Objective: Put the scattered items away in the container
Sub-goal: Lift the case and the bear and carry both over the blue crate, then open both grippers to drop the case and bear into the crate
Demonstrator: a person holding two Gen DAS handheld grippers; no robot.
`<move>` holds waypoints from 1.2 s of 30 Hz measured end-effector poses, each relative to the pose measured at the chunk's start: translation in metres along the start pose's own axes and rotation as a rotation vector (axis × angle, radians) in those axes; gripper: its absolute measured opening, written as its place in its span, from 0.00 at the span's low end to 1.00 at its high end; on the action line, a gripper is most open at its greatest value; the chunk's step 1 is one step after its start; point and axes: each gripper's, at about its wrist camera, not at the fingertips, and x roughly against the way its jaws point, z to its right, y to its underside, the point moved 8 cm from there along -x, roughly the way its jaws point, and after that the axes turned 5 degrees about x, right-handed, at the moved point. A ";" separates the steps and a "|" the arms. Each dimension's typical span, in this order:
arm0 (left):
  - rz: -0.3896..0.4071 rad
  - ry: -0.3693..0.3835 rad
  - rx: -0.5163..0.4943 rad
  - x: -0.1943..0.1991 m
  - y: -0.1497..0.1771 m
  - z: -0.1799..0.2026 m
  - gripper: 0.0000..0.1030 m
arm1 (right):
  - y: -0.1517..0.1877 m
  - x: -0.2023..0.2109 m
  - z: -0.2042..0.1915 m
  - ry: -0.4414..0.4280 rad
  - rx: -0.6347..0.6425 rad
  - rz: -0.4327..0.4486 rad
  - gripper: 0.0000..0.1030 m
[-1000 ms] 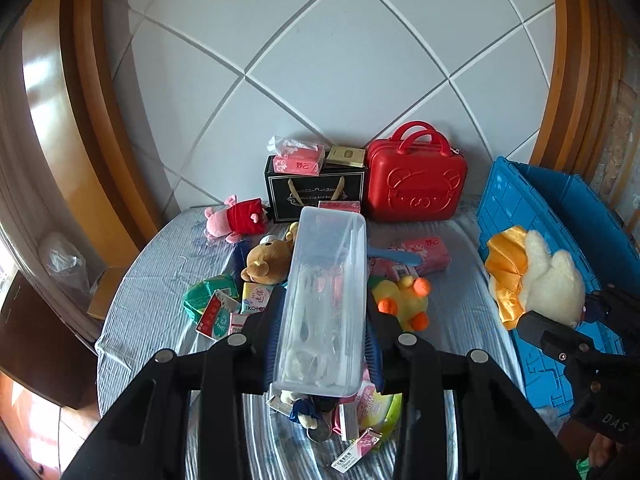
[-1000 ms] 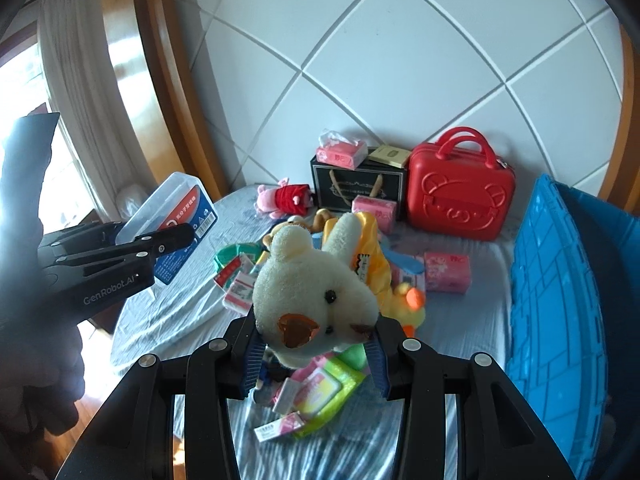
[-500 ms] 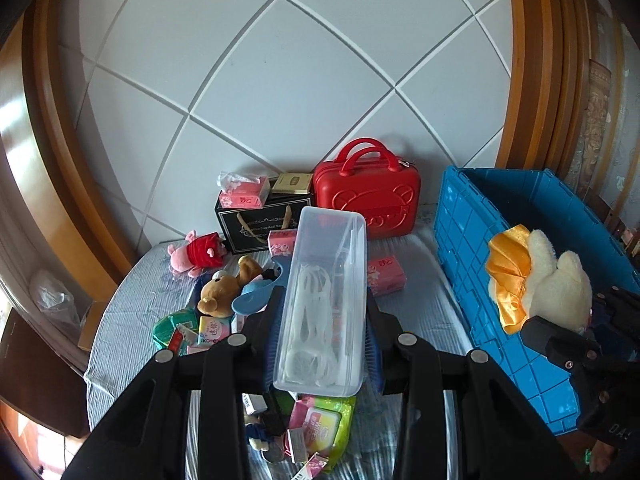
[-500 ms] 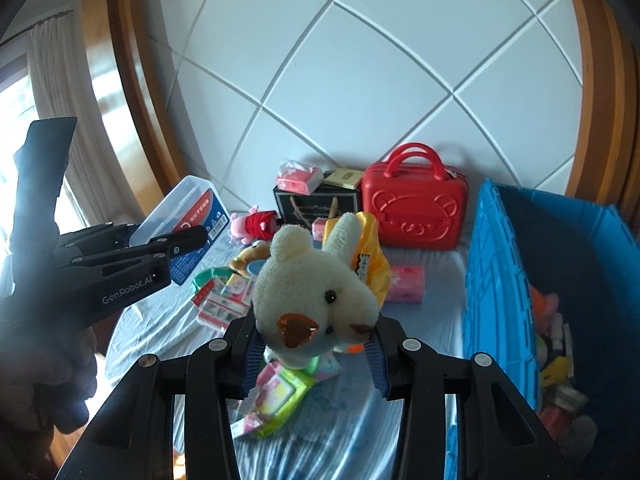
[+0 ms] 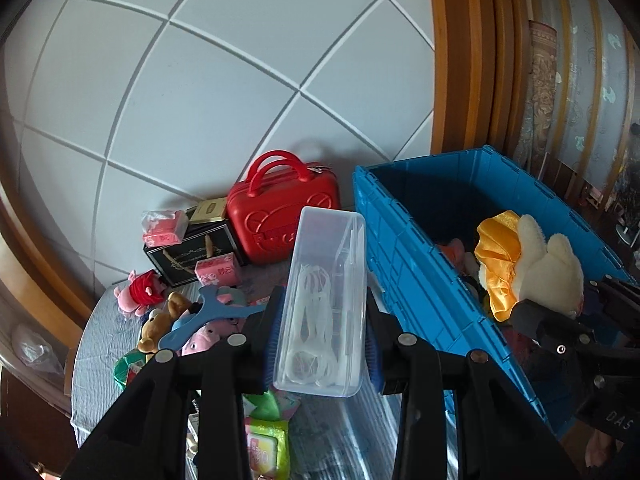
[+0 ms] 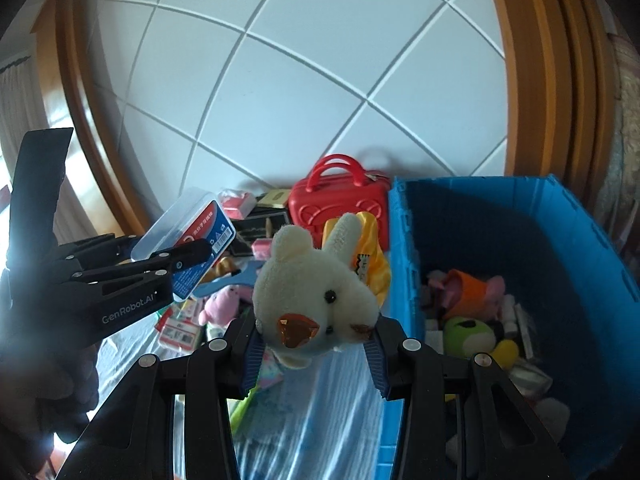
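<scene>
Right, both grippers are loaded and aimed at the blue crate (image 5: 432, 280), presumably to drop two items in one trip. The left gripper (image 5: 324, 340) is clamped partway closed on a clear plastic box (image 5: 326, 300), pads on its long sides, box sticking out toward 12 o'clock, short of the crate's near wall at 2 o'clock. The right gripper (image 6: 316, 350) pinches a cream plush bear (image 6: 316, 304) by the head, just left of the crate rim (image 6: 400, 264), toys inside at 3 o'clock.
</scene>
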 end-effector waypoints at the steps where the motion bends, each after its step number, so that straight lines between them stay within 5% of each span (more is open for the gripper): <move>1: -0.002 0.014 -0.014 -0.003 -0.003 0.012 0.33 | 0.001 0.002 0.012 0.014 -0.014 0.002 0.41; 10: -0.017 0.161 -0.107 -0.033 -0.028 0.123 0.33 | 0.026 0.029 0.118 0.160 -0.136 -0.008 0.41; 20: -0.060 0.244 -0.194 -0.072 -0.044 0.214 0.33 | 0.052 0.049 0.214 0.314 -0.249 -0.041 0.41; 32: -0.086 0.244 -0.185 -0.095 -0.050 0.244 0.36 | 0.050 0.053 0.266 0.381 -0.289 -0.045 0.48; 33: -0.098 0.237 -0.177 -0.097 -0.050 0.243 0.55 | 0.049 0.052 0.267 0.375 -0.283 -0.044 0.56; 34: -0.100 0.236 -0.167 -0.098 -0.051 0.242 0.84 | 0.048 0.051 0.267 0.369 -0.277 -0.042 0.79; 35: -0.086 0.232 -0.160 -0.097 -0.052 0.241 0.93 | 0.047 0.052 0.267 0.369 -0.274 -0.032 0.97; 36: -0.069 0.222 -0.158 -0.094 -0.054 0.239 0.99 | 0.046 0.053 0.265 0.374 -0.271 -0.020 1.00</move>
